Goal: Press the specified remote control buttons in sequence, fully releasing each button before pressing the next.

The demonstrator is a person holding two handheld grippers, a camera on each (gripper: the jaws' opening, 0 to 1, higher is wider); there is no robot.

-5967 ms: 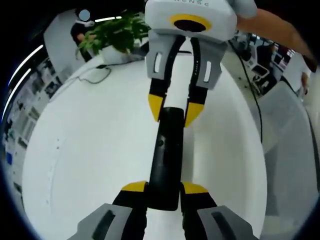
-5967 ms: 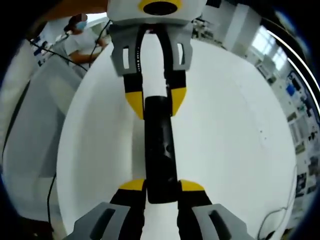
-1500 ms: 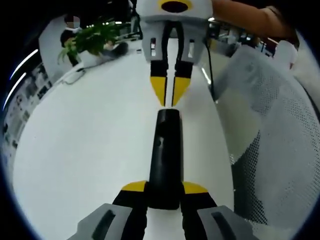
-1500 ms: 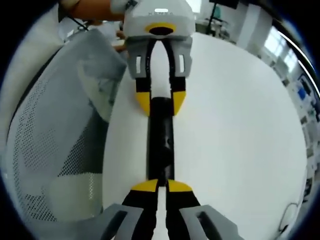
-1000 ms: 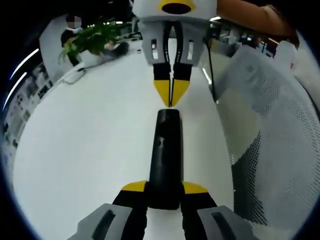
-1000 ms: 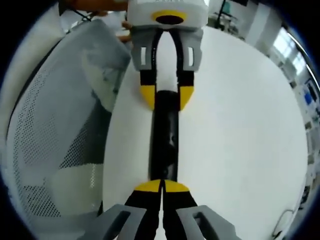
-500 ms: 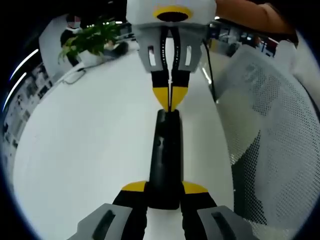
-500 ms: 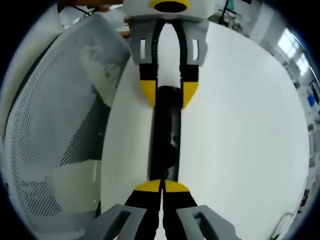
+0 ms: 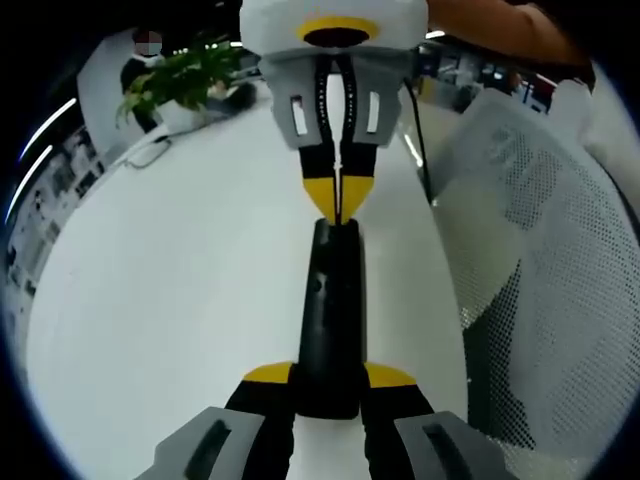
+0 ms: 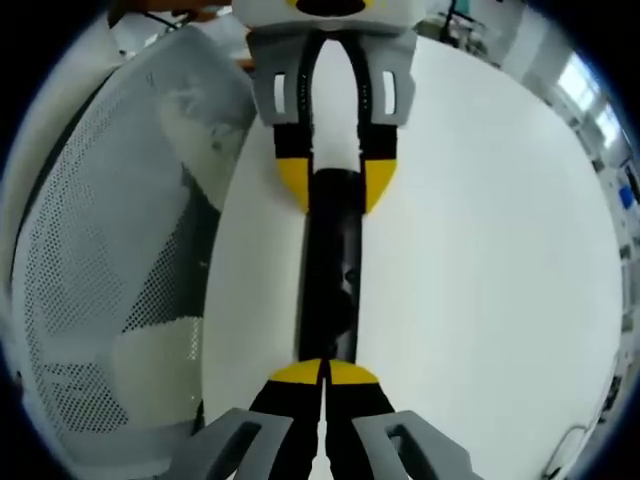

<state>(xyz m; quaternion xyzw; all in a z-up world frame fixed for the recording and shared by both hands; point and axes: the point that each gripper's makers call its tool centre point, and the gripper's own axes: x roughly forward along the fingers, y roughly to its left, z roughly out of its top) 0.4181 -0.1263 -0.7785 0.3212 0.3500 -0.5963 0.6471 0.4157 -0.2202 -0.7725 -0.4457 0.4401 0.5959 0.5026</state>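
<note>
big white round table (image 9: 180, 300) under everything, also seen in the right gripper view (image 10: 480, 250). white mesh chair (image 9: 540, 260) sits just past the table edge, chair back (image 10: 110, 250) beside the table in the other view. green plant (image 9: 185, 75) at the far side of the table, a cable (image 9: 165, 150) lying near it, a person (image 9: 140, 75) behind the plant. a bare forearm (image 9: 500, 25) runs off behind my right tongs.

black remote (image 9: 330, 320) is held above the table, long and slim, running straight between my two tongs; same remote (image 10: 332, 270) in the right gripper view.

my left gripper (image 9: 328, 385) is clamped on the near end of the remote, yellow tips on either side of it; across the way it shows gripping that end (image 10: 336, 185).

my right gripper (image 10: 323, 372) has its jaws pressed together, tips touching each other and resting on the remote's end; from the left gripper view (image 9: 339, 202) the closed tips point down onto the remote's far end.
</note>
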